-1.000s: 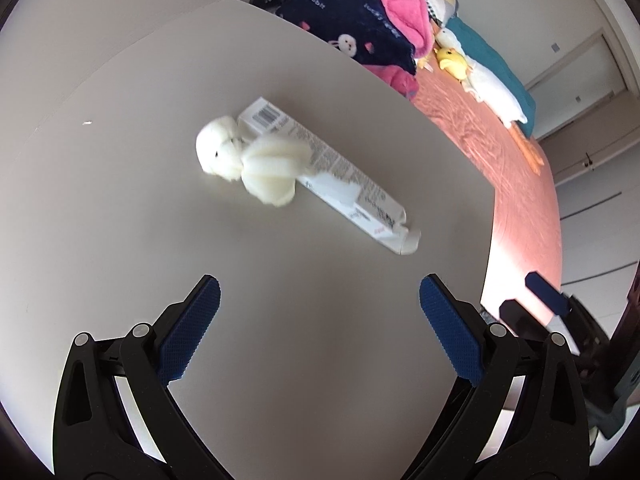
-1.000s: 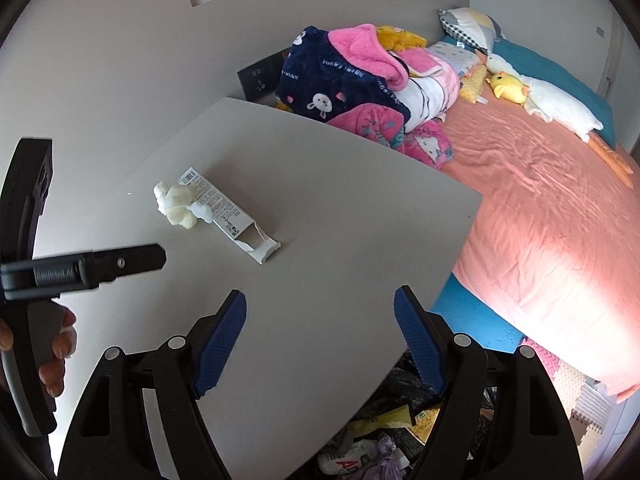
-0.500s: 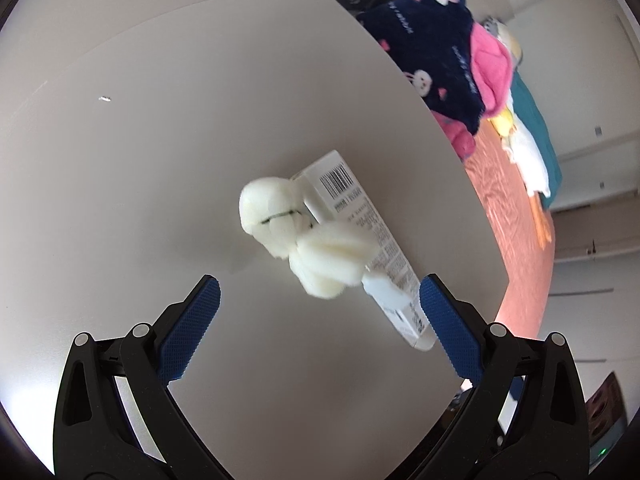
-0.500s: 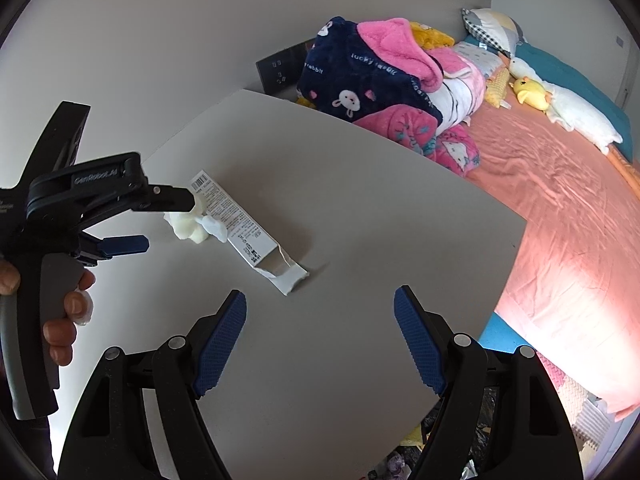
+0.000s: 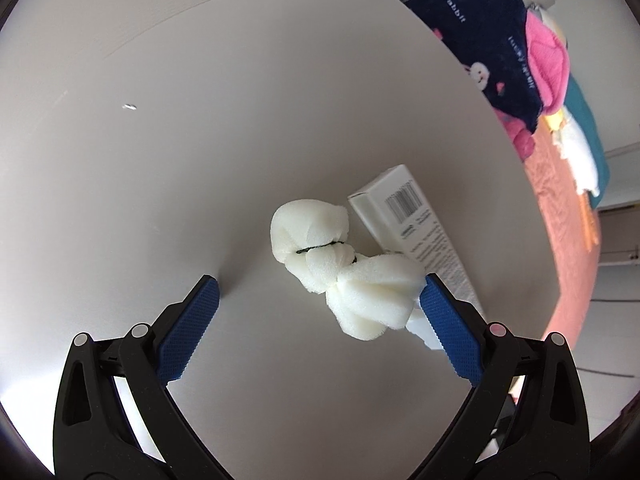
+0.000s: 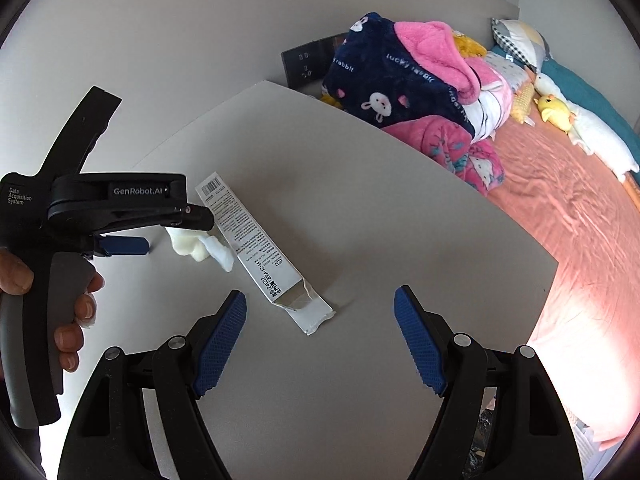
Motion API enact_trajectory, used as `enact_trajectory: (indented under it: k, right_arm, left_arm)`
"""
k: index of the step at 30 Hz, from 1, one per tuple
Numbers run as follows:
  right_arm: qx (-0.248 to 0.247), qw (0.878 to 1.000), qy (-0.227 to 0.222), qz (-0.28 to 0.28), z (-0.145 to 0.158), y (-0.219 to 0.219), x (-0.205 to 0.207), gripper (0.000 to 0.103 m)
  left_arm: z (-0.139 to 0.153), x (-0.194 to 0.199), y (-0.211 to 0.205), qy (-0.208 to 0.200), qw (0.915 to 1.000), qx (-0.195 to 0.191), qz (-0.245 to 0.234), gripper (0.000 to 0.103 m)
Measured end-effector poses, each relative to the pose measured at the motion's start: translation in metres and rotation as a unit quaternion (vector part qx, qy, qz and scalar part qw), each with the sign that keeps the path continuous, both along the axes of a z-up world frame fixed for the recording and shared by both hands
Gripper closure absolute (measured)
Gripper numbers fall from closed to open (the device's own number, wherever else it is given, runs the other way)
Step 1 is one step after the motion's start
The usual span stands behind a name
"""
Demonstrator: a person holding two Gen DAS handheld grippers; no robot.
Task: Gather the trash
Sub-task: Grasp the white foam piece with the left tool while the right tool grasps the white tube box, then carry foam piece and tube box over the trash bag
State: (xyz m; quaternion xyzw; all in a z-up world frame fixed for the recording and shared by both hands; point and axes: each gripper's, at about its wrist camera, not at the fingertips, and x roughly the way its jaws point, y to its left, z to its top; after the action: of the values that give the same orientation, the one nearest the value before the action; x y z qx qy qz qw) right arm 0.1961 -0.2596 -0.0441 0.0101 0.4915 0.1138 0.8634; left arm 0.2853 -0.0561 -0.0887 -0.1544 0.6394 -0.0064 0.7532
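**Foam wad and empty carton lay on the table, both grippers spread wide**

A crumpled white foam wad (image 5: 344, 268), tied round with a thin dark thread, lay on the pale table (image 5: 200, 140). Just beside it, touching its right side, lay a long white carton (image 5: 420, 224) with a barcode at its far end and small print along its face. In the right wrist view the carton (image 6: 256, 240) ran slantwise toward the camera, its near flap torn open and flattened.

The left gripper (image 5: 320, 304) pointed steeply down over the foam wad, its blue pads spread apart and gripping nothing. The wad sat between them, nearer the right pad, which stood close against it; whether it touched could not be told. From the right wrist view the same gripper (image 6: 160, 232) hung over the foam (image 6: 192, 244), held by a hand (image 6: 52, 292) at its grey handle.

The right gripper (image 6: 320, 336) was released too, its pads wide and empty, hovering near the carton's torn end.

Past the table's edge lay a bed with a salmon sheet (image 6: 560, 208), a heap of navy and pink blankets (image 6: 400, 80) and soft toys (image 6: 556, 112).
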Motion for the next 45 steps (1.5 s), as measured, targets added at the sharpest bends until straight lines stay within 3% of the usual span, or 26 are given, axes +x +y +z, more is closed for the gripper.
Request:
enact_trajectory:
  k: [6, 9, 10, 19, 22, 29, 37, 45]
  right_arm:
    - [-0.017, 1.0, 0.008, 0.014, -0.011, 0.009, 0.01, 0.026]
    - [-0.031, 0.999, 0.009, 0.025, -0.018, 0.017, 0.017, 0.026]
    - [-0.036, 0.999, 0.01, 0.03, -0.021, 0.02, 0.02, 0.026]
    - [-0.093, 0.992, -0.025, 0.087, -0.029, 0.054, 0.035, 0.032]
    - [-0.105, 0.989, -0.023, 0.097, -0.034, 0.063, 0.043, 0.035]
    - [-0.072, 0.994, 0.01, 0.081, -0.035, 0.058, 0.044, 0.074]
    - [-0.011, 0.999, 0.026, 0.04, -0.018, 0.029, 0.023, 0.074]
    - [0.007, 1.0, 0.006, 0.017, 0.009, 0.003, -0.012, 0.074]
  left_arm:
    - [-0.003, 0.0, 0.003, -0.009, 0.9952, 0.091, -0.034, 0.011]
    - [0.0, -0.001, 0.002, -0.03, 0.9914, 0.116, -0.053, 0.024]
    - [0.002, -0.002, 0.001, -0.038, 0.9902, 0.121, -0.059, 0.034]
    - [0.009, -0.004, 0.01, -0.053, 0.9905, 0.103, -0.074, 0.049]
    - [0.012, -0.01, 0.01, -0.058, 0.9922, 0.075, -0.08, 0.05]
    - [0.022, -0.022, 0.012, -0.089, 0.9917, 0.042, -0.084, 0.053]
    - [0.042, -0.034, -0.011, -0.126, 0.9844, 0.044, -0.115, 0.054]
    - [0.058, -0.062, -0.035, -0.142, 0.9792, 0.034, -0.141, 0.054]
